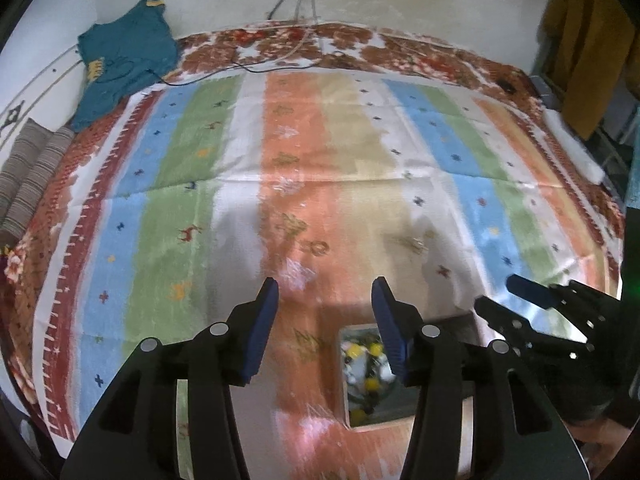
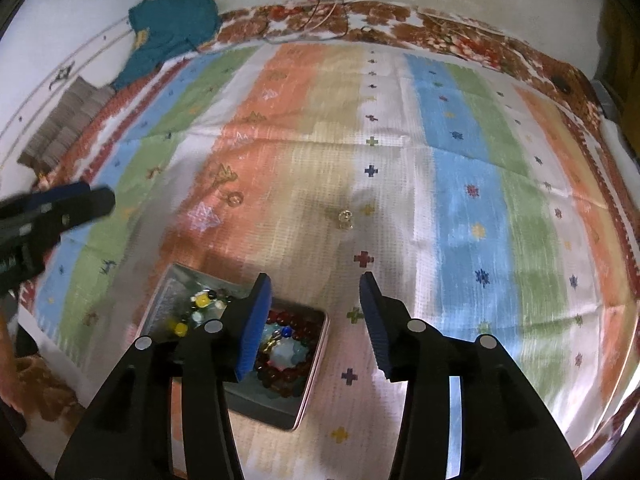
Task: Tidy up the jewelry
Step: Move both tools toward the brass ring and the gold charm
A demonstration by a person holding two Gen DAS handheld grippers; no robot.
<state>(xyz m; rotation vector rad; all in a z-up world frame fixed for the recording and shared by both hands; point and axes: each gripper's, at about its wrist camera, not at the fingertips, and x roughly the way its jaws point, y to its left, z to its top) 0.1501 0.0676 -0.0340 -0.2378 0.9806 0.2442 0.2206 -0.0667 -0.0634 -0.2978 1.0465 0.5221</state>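
An open metal tin (image 2: 316,364) lies on the striped cloth, holding a yellow-beaded piece (image 2: 200,302) and a dark red beaded piece (image 2: 288,360). The tin also shows in the left wrist view (image 1: 346,376), partly behind my fingers. Two small loose rings lie on the cloth beyond it: one on the orange stripe (image 2: 235,199), one on the beige stripe (image 2: 345,216). My right gripper (image 2: 314,320) is open and empty above the tin's right edge. My left gripper (image 1: 325,320) is open and empty over the cloth, just left of the tin.
A teal garment (image 1: 124,64) and a striped cushion (image 1: 32,168) lie at the far left. Cables (image 1: 280,60) trail from the wall across the floral blanket (image 1: 400,52). A mustard cloth (image 1: 580,40) hangs at the right.
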